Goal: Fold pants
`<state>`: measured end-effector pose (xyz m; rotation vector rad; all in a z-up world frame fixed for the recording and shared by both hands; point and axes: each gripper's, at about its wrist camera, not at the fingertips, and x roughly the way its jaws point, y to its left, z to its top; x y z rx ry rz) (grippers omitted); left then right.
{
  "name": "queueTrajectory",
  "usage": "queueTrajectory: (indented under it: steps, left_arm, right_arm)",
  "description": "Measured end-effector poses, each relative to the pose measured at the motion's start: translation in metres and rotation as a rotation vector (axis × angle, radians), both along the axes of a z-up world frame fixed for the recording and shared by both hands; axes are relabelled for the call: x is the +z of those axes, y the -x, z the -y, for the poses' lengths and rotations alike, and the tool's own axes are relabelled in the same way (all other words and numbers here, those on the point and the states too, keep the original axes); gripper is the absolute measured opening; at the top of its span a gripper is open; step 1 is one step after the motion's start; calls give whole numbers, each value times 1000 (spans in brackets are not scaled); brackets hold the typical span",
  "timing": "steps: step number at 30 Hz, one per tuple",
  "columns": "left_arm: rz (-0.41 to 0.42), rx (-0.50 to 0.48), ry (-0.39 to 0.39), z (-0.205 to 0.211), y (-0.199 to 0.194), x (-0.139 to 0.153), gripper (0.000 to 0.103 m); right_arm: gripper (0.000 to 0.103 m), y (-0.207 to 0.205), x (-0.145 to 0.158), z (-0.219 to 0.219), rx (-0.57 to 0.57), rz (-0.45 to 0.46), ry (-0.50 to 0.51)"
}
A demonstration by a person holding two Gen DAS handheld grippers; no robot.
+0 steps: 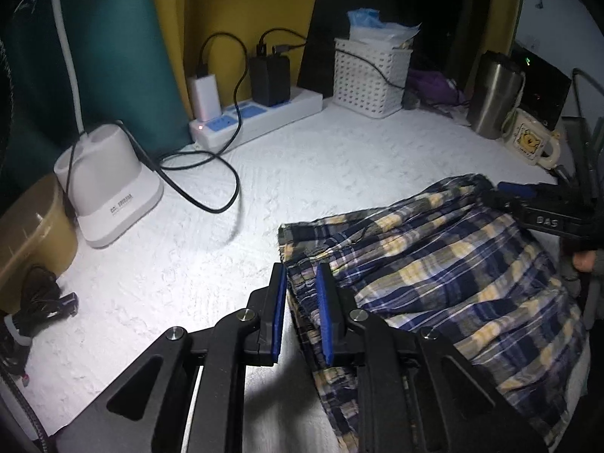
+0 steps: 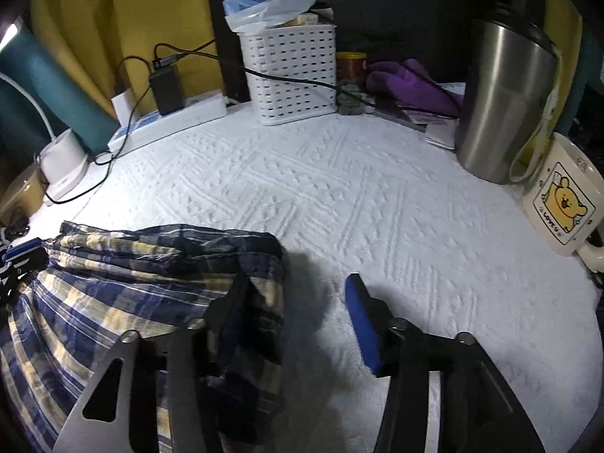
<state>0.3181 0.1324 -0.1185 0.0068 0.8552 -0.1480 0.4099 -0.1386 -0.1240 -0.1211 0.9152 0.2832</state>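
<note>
The blue, yellow and white plaid pants (image 1: 434,264) lie folded in layers on the white textured cloth. My left gripper (image 1: 300,275) straddles the left edge of the folded stack, its blue pads a small gap apart with cloth between them. In the right wrist view the pants (image 2: 113,287) lie at the lower left. My right gripper (image 2: 296,290) is open, its left finger (image 2: 230,302) over the right edge of the pants and its right blue pad (image 2: 360,321) above the bare cloth. The right gripper also shows in the left wrist view (image 1: 543,211) at the far edge of the pants.
Along the back stand a white power strip (image 1: 260,113) with chargers and loose black cables, a white lamp base (image 1: 109,185), a white basket (image 2: 290,75), a steel tumbler (image 2: 506,102) and a bear mug (image 2: 562,207). A tan lidded container (image 1: 30,226) sits at the left.
</note>
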Motion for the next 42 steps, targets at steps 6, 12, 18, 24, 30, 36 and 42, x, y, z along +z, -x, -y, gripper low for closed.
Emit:
queueTrajectory:
  steps: [6, 12, 18, 24, 30, 36, 42]
  left_arm:
    - [33, 68, -49, -8, 5, 14, 22]
    - [63, 96, 13, -24, 21, 35, 22]
    - [39, 38, 107, -5, 44, 41, 48]
    - [-17, 1, 124, 12, 61, 25, 49]
    - [-32, 12, 161, 12, 83, 18, 49]
    - [-29, 12, 179, 10, 92, 16, 49]
    - [-39, -31, 162, 13, 92, 5, 38]
  right_arm:
    - [58, 6, 7, 7, -43, 1, 26]
    - [58, 20, 20, 23, -67, 18, 13]
    - [58, 37, 33, 30, -59, 31, -14]
    - [58, 61, 42, 28, -22, 15, -56]
    - [58, 97, 41, 24, 26, -28, -101]
    - [58, 139, 27, 18, 75, -94, -117]
    - [39, 157, 12, 19, 83, -129, -142]
